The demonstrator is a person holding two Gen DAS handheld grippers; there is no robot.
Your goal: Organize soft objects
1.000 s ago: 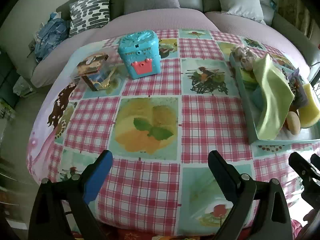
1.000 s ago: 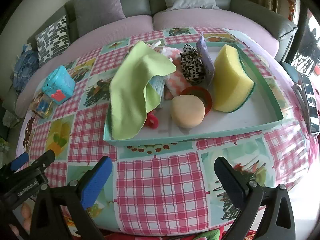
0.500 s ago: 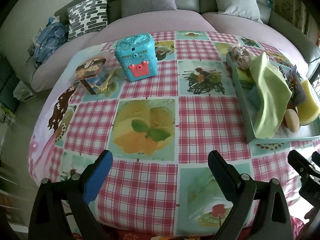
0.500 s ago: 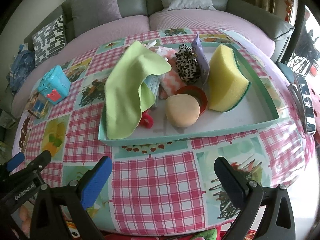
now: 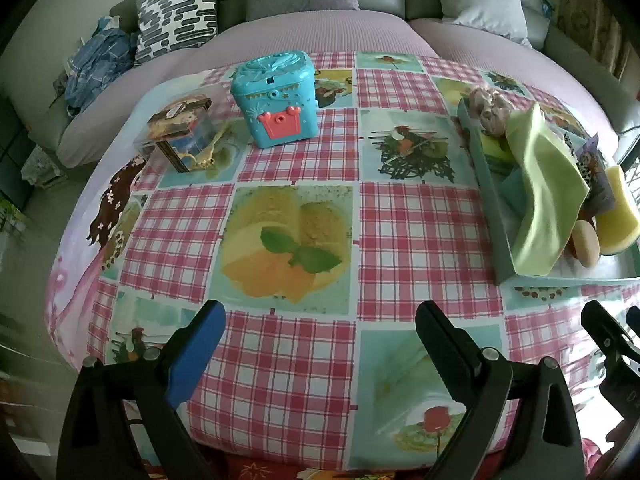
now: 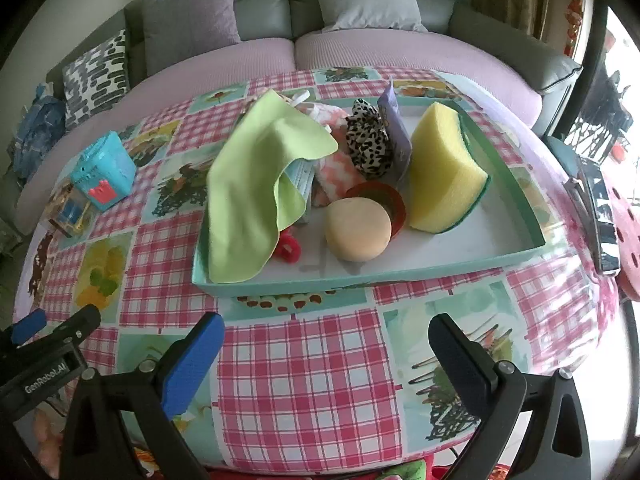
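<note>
Plainly, "GenRobot.AI" marks the spread left claw; ahead of the spread right claw, a spongy yellow wedge in a tray

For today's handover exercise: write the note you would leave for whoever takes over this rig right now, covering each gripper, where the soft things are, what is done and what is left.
Left gripper: open, empty, over the tablecloth.
Right gripper: open, empty, in front of the tray.
In the tray: green cloth draped over its left edge, yellow sponge, round beige sponge, leopard scrunchie, red hair tie.
Blue box stands apart on the table.
Done: nothing visibly sorted.
Left: everything; the pile is mixed.
</note>
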